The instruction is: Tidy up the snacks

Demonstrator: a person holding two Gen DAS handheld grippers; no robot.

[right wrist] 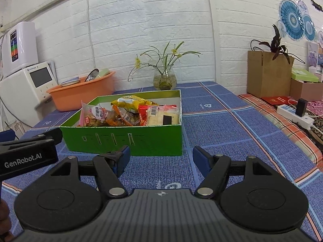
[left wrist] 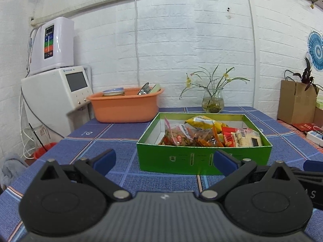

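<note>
We hold our left gripper [left wrist: 164, 159] and right gripper [right wrist: 159, 157] spread wide and empty above the blue checked tablecloth [right wrist: 232, 125], nothing between them and the open green cardboard box [left wrist: 201, 157] just ahead. One box holds all the crinkly snack packets [left wrist: 203, 135]; their exact count we cannot tell. Behind stand one orange plastic basin [left wrist: 125, 109] and one glass vase of flowers [left wrist: 213, 99], well apart.

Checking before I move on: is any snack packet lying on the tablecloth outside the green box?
No, every snack packet sits inside the green box.
</note>
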